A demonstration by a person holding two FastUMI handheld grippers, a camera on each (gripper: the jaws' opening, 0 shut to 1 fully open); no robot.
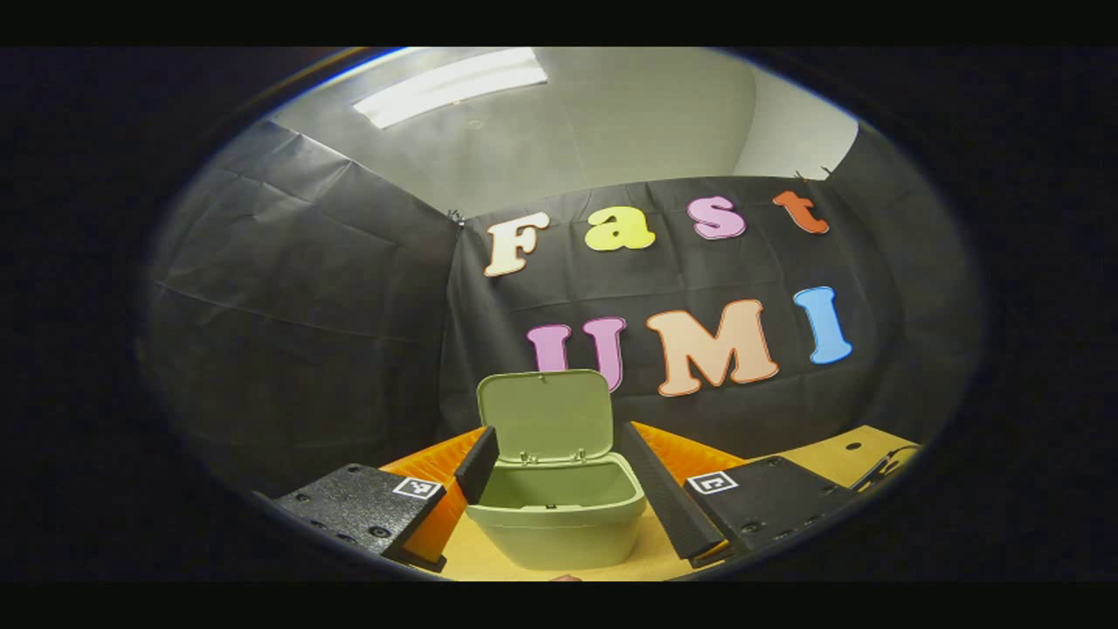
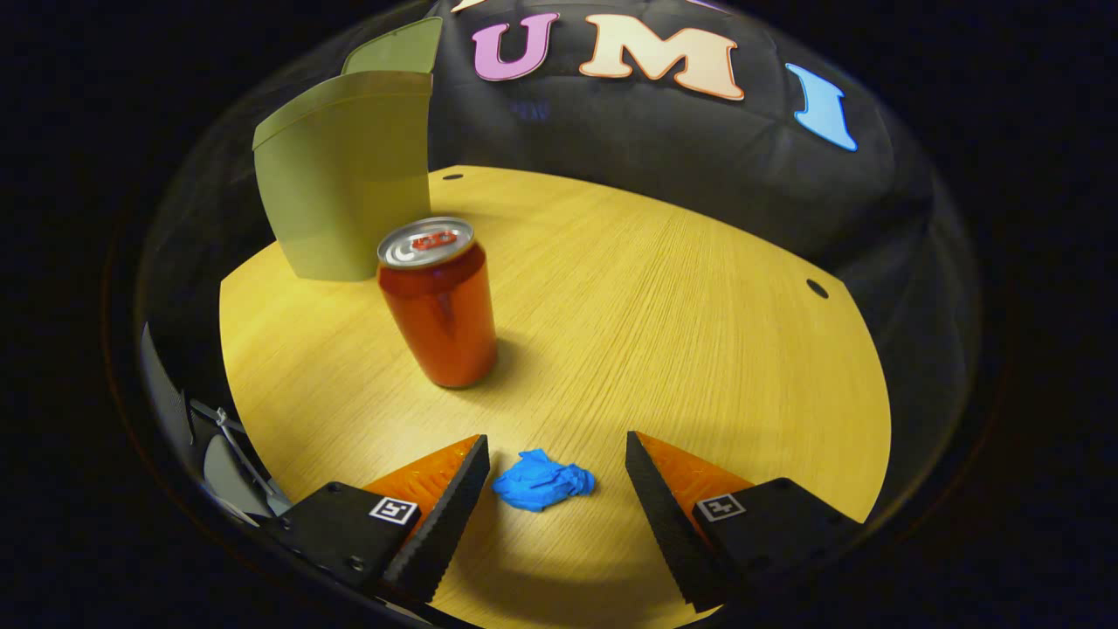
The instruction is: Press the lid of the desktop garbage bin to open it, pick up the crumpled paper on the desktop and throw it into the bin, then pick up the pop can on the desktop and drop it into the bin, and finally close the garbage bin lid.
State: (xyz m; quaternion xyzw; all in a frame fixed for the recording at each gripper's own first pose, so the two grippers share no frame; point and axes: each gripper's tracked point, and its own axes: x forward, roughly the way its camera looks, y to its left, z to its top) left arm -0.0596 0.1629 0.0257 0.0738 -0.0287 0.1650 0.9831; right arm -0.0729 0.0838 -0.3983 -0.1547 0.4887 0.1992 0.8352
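Note:
A pale green desktop bin (image 1: 559, 515) stands on the wooden table with its lid (image 1: 546, 412) raised upright at the back. My left gripper (image 1: 559, 472) is open, its fingers standing either side of the bin's mouth, not touching it as far as I can tell. In the right gripper view the bin (image 2: 345, 188) is at the far left. A red pop can (image 2: 439, 301) stands upright in front of it. The blue crumpled paper (image 2: 543, 479) lies on the table between the fingers of my open right gripper (image 2: 556, 459), which do not touch it.
The wooden table (image 2: 664, 297) stretches wide to the right of the can, with small dark holes near its far edge. Black cloth walls close in behind and on both sides. A metal frame part (image 2: 227, 437) shows past the table's left edge.

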